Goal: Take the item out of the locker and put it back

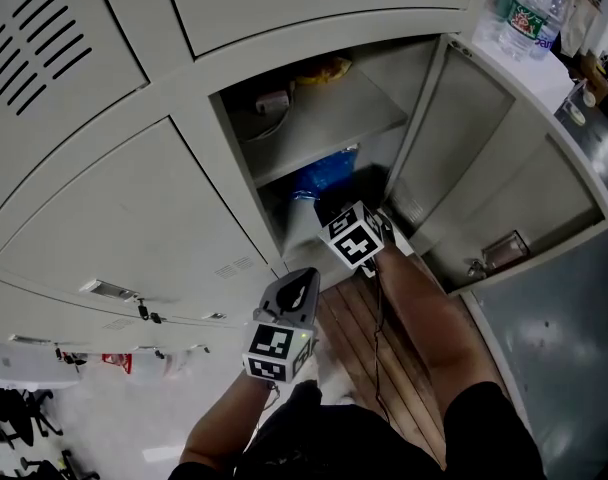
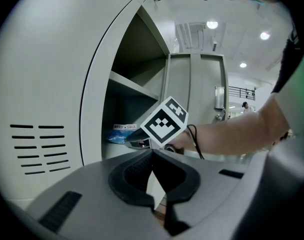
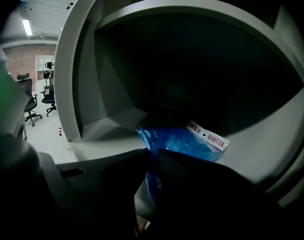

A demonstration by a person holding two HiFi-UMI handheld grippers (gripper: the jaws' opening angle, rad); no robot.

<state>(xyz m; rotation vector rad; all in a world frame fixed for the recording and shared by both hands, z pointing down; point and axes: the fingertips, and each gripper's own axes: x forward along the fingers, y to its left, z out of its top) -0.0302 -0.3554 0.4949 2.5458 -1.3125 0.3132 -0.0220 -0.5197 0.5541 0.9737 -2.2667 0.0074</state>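
Note:
A blue plastic bag (image 1: pixel 324 173) with a white printed label lies on the floor of the open locker's lower compartment (image 1: pixel 296 230). It also shows in the left gripper view (image 2: pixel 119 133) and close up in the right gripper view (image 3: pixel 182 141). My right gripper (image 1: pixel 322 214) reaches into that compartment. Its jaws (image 3: pixel 149 153) stand only a slit apart, and the bag's near edge runs down between them without being squeezed. My left gripper (image 1: pixel 300 286) hangs outside the locker, below the opening, its jaws (image 2: pixel 152 152) shut with nothing in them.
The locker door (image 1: pixel 504 168) stands swung open to the right, with a latch part (image 1: pixel 504 251) on its inner face. The upper shelf (image 1: pixel 324 118) holds a yellow item (image 1: pixel 324 68) and a small box (image 1: pixel 272 100). Water bottles (image 1: pixel 529 8) stand at the top right. Closed locker doors (image 1: pixel 134 228) fill the left.

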